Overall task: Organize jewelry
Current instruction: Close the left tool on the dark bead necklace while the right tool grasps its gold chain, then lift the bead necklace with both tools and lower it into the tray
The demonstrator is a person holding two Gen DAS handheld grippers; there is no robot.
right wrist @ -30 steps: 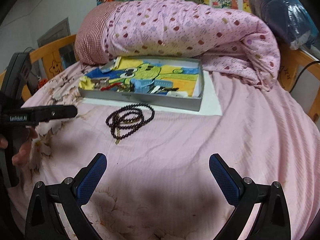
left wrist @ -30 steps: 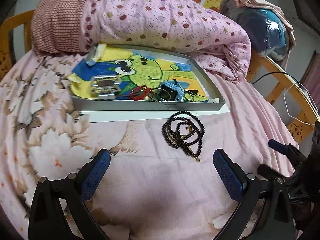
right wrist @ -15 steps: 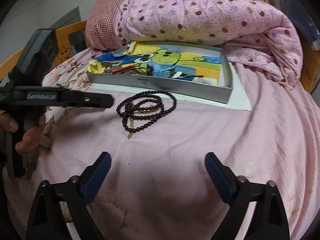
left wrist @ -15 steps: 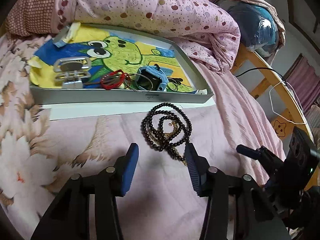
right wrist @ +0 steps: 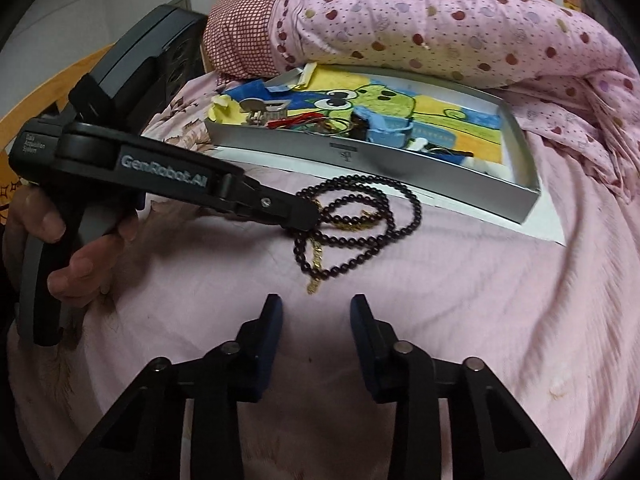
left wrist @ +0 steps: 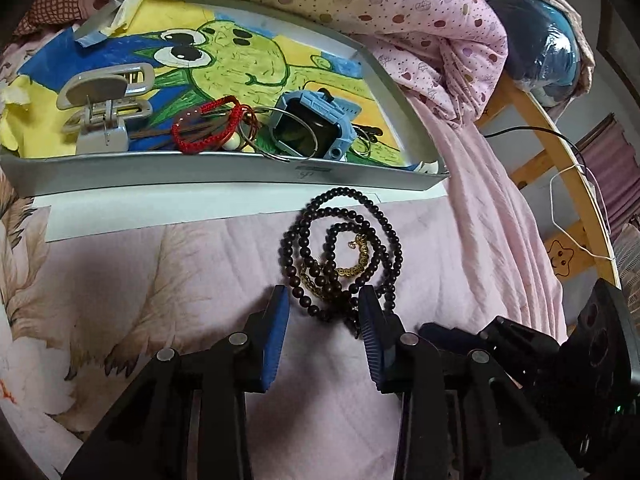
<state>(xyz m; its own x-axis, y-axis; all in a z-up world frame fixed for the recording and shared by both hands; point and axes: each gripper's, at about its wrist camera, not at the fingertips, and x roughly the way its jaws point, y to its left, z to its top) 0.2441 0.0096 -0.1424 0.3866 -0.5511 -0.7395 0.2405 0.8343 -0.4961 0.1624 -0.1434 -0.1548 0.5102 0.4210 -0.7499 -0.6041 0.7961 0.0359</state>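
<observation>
Beads [left wrist: 340, 248] lay coiled on the pink sheet before the tray [left wrist: 224, 172]; we closed our left gripper [left wrist: 323, 312] around their near end, our right gripper [right wrist: 316, 312] closing on nothing.

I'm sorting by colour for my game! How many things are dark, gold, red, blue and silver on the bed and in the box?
Dark: 1, bead necklace
Gold: 1, chain
Red: 1, cord bracelet
Blue: 1, watch
Silver: 1, clip
Total: 5; a few thin rings in the box left uncounted.
</observation>
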